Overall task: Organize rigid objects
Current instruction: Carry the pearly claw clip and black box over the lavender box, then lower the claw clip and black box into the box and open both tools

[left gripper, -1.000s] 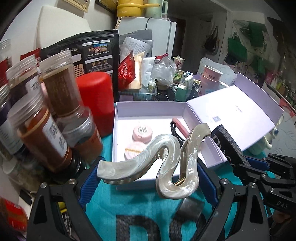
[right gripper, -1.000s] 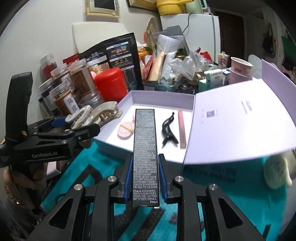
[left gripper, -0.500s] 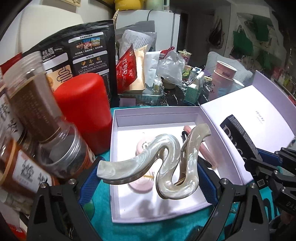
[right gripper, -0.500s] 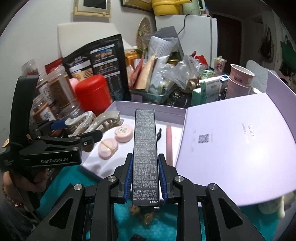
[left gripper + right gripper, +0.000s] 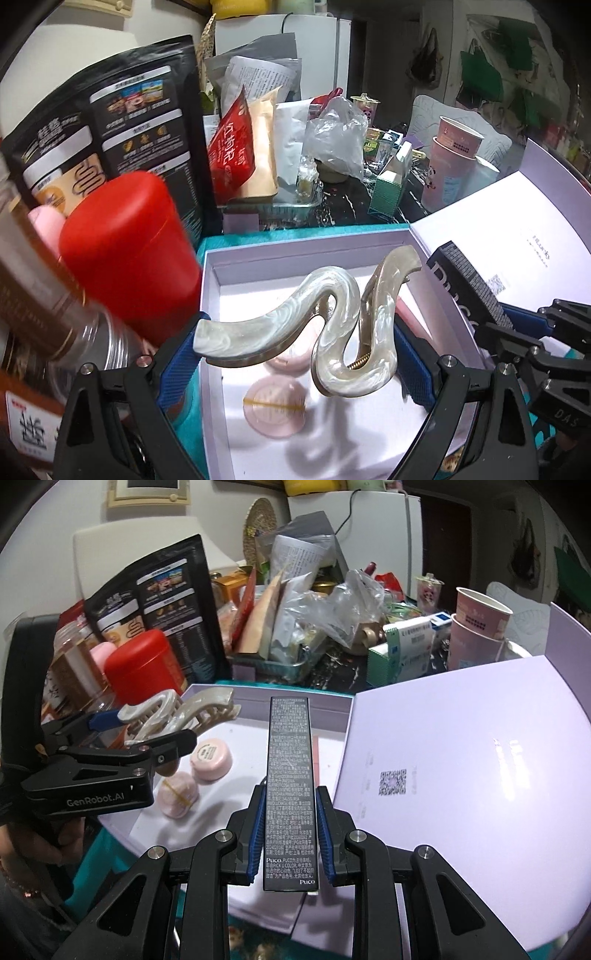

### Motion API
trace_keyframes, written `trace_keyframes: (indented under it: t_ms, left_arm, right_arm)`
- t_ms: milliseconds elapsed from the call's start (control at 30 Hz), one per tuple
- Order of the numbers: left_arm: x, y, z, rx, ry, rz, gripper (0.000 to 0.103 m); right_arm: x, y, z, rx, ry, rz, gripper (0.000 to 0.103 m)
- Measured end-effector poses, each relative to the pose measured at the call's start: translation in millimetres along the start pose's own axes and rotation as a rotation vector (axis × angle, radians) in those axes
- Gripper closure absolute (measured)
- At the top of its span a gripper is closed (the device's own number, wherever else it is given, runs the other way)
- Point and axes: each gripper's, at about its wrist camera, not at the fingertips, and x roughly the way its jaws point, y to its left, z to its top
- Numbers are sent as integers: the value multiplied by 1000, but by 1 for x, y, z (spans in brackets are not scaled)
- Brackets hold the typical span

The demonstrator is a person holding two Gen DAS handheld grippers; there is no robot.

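Note:
My left gripper point(image 5: 295, 350) is shut on a pearly cream hair claw clip point(image 5: 325, 325) and holds it over the open lilac box point(image 5: 258, 254). The clip also shows in the right wrist view point(image 5: 177, 712). My right gripper point(image 5: 290, 830) is shut on a long black carton point(image 5: 290, 775), held above the box point(image 5: 295, 696). Two round pink compacts point(image 5: 210, 757) lie on the box floor under the left gripper point(image 5: 162, 738). A pink stick point(image 5: 314, 753) lies partly hidden behind the carton.
A red canister point(image 5: 129, 251) and clear jars point(image 5: 44, 295) stand left of the box. A black pouch point(image 5: 166, 609), bags and a foil tray crowd the back. Pink paper cups point(image 5: 476, 627) stand at the back right. The box lid point(image 5: 480, 757) lies open to the right.
Both grippers have moved forward over the box with their loads. The box floor and compacts now sit directly under the clip.

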Motion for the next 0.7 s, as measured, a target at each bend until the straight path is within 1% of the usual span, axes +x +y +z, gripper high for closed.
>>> trace_keyframes:
  t_ms: [100, 300, 500, 700]
  left_arm:
    - [6, -2, 7, 9, 2, -4, 9]
    - [26, -5, 14, 31, 29, -1, 9]
    - [42, -6, 12, 34, 65, 6, 8]
    - [55, -1, 11, 13, 96, 22, 8]
  right_arm:
    - [7, -3, 5, 12, 2, -6, 78]
    - [21, -5, 9, 8, 21, -16, 78]
    - [37, -4, 12, -15, 48, -39, 78]
    - [50, -4, 13, -26, 70, -36, 78]
